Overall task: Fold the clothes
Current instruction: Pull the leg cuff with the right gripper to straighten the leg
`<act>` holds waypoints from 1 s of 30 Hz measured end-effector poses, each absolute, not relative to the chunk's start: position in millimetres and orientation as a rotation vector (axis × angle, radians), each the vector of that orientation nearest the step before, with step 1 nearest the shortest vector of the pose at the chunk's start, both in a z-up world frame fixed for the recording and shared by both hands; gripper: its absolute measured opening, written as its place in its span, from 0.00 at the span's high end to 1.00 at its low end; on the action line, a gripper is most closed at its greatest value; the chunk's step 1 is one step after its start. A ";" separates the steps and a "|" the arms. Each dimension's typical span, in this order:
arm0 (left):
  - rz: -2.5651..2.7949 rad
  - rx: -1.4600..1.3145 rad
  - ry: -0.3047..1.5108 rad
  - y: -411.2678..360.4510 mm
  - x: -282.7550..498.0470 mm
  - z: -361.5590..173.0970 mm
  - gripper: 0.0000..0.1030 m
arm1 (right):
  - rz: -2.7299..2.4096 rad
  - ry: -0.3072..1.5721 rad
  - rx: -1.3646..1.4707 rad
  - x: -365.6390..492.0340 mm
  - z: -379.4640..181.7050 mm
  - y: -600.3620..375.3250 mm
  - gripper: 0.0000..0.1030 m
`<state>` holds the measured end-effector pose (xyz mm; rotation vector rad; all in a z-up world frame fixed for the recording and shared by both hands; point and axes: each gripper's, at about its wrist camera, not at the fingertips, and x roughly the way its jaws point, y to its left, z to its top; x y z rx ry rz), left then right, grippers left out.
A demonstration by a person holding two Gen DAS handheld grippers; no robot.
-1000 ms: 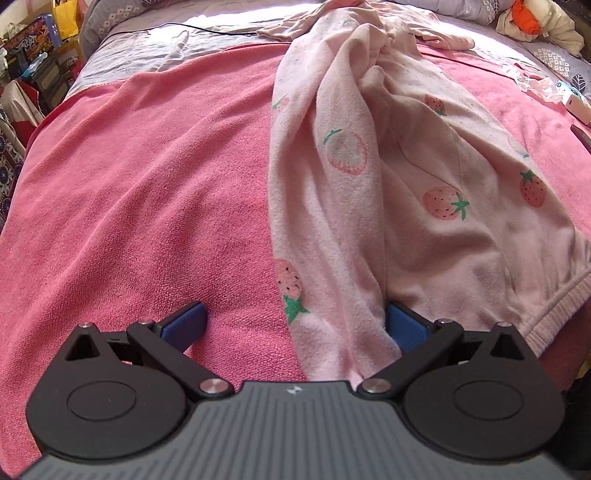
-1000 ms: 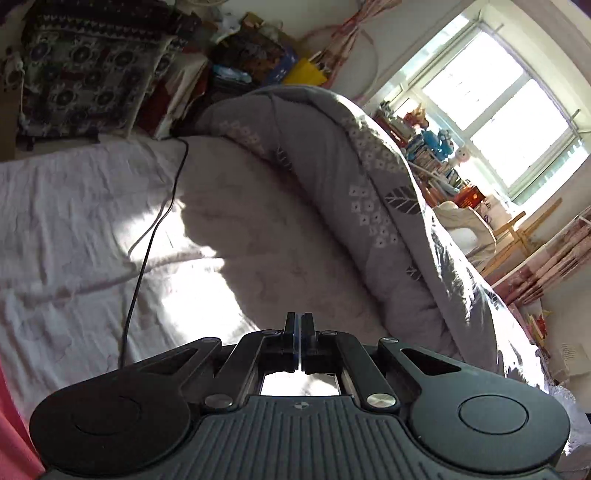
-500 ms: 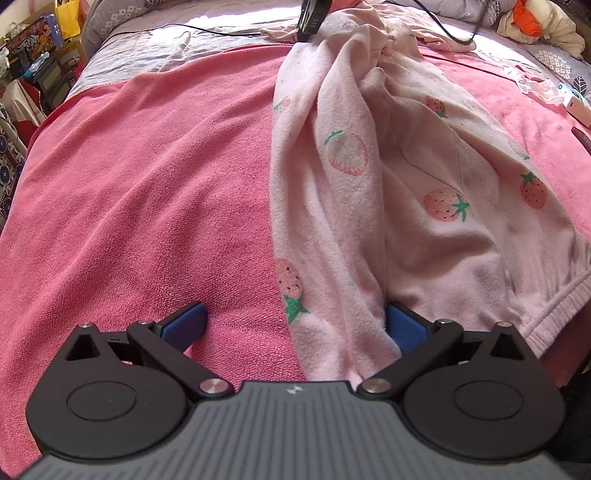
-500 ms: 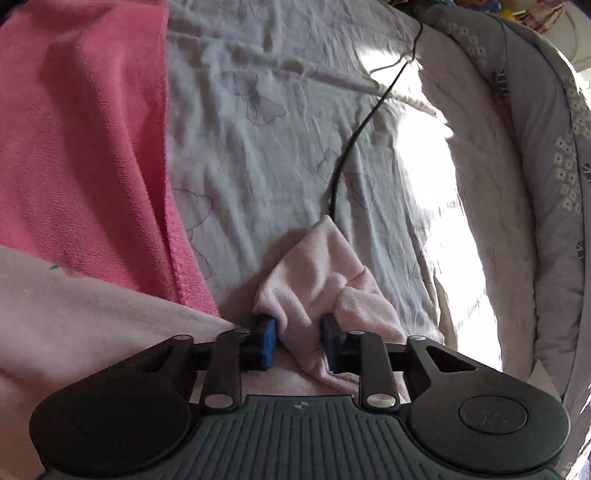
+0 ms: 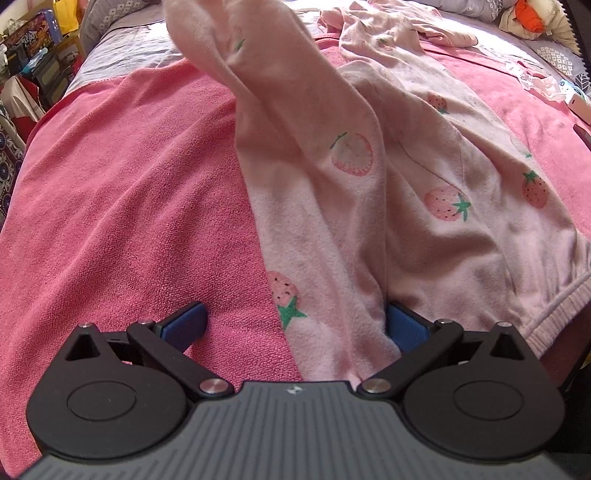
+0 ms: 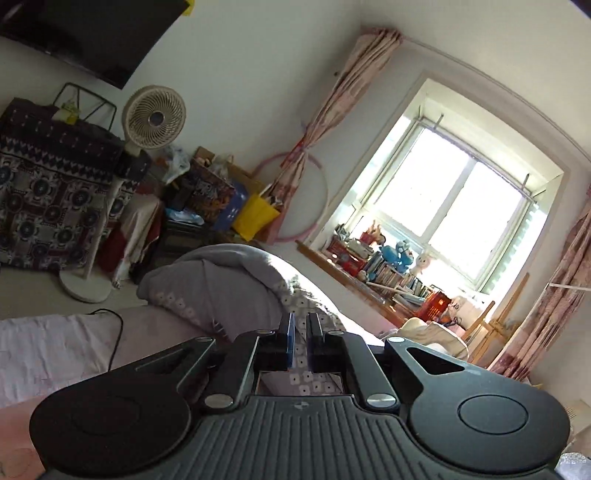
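Observation:
Pink pyjama trousers point(image 5: 443, 206) printed with strawberries lie lengthwise on a bright pink blanket point(image 5: 129, 184). My left gripper point(image 5: 293, 323) rests open at their near end, a fold of the cloth lying between its blue pads and against the right one. One trouser leg point(image 5: 229, 33) hangs raised in the air at the top left of the left wrist view. My right gripper point(image 6: 300, 328) points up at the room with its fingers nearly together. The cloth it holds is hidden below the camera, apart from a pink patch point(image 6: 14, 446) at the bottom left corner.
A second pink garment point(image 5: 388, 33) lies crumpled at the far end of the blanket. A rolled grey quilt point(image 6: 221, 288) and a black cable point(image 6: 114, 332) lie on the pale sheet. A white box point(image 5: 576, 103) sits at the right edge. A fan point(image 6: 153, 118) stands beyond the bed.
My right gripper closed on the trouser leg's end and lifted it off the bed, swinging its camera up to the room. The left gripper stayed put and open.

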<state>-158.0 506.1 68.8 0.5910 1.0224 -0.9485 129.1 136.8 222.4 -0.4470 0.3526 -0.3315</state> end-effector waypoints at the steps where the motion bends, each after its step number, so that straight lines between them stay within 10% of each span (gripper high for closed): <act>1: -0.948 0.591 1.023 505.6 -158.0 68.7 0.00 | -0.301 0.412 -0.376 136.1 206.7 128.8 0.92; 11: -0.939 0.591 1.038 504.3 -156.4 67.1 0.00 | 0.069 0.936 0.221 159.7 41.1 125.1 0.66; 18: -0.936 0.587 1.038 502.1 -154.0 66.7 0.00 | -0.118 0.724 0.443 191.9 28.6 146.5 0.27; 19: -0.936 0.585 1.035 502.7 -154.5 66.7 0.00 | -0.137 0.707 0.479 201.0 26.9 142.5 0.28; 21: -0.934 0.581 1.030 503.6 -155.3 66.9 0.00 | -0.150 0.777 0.496 226.8 18.1 140.4 0.87; 30: -0.915 0.553 1.021 504.7 -157.3 66.6 0.00 | -0.255 0.495 0.030 233.4 86.3 165.7 0.89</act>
